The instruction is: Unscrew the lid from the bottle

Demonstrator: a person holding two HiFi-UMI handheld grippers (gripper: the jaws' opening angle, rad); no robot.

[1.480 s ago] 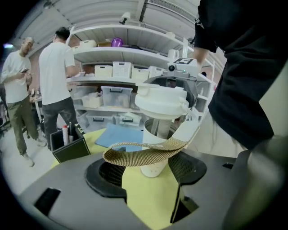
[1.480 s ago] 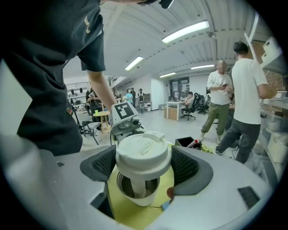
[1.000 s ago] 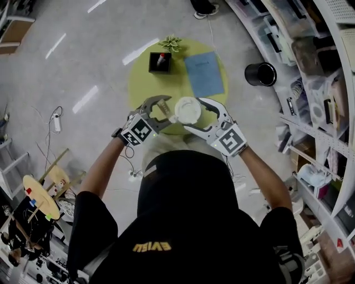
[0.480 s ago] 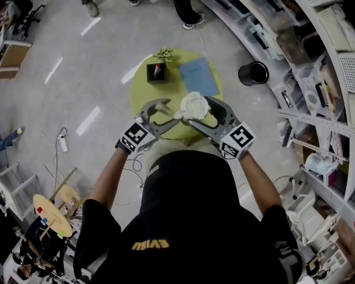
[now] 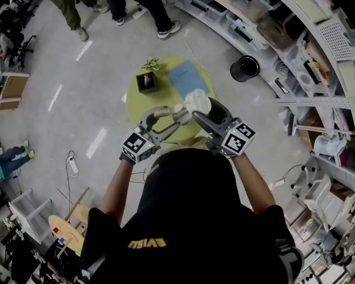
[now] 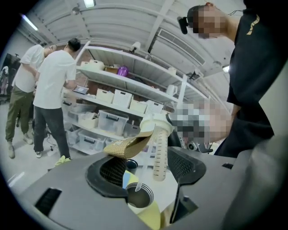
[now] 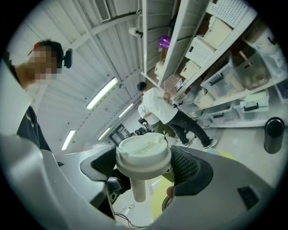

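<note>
My right gripper [image 5: 198,105] is shut on the white lid [image 5: 197,101], its pads pressing both sides of the lid [image 7: 144,157]. A perforated white tube [image 6: 160,152] hangs from the lid's underside, free in the air. My left gripper [image 5: 176,118] is beside it, shut on the clear bottle. The bottle's round open mouth [image 6: 137,195] shows low between the left jaws, apart from the tube's end. A tan woven strap [image 6: 128,144] runs from the lid's neck over the left pad. Both grippers hover above the table.
Below the grippers stands a round yellow-green table [image 5: 138,102] with a black box [image 5: 146,81], a blue book [image 5: 186,77] and a small plant [image 5: 151,62]. A black bin [image 5: 246,67] is on the floor. Shelves [image 5: 310,66] curve along the right. People [image 5: 161,16] stand beyond.
Both grippers have risen above the table. The right gripper has rolled, so the lid's flat top has turned away from the head camera.
</note>
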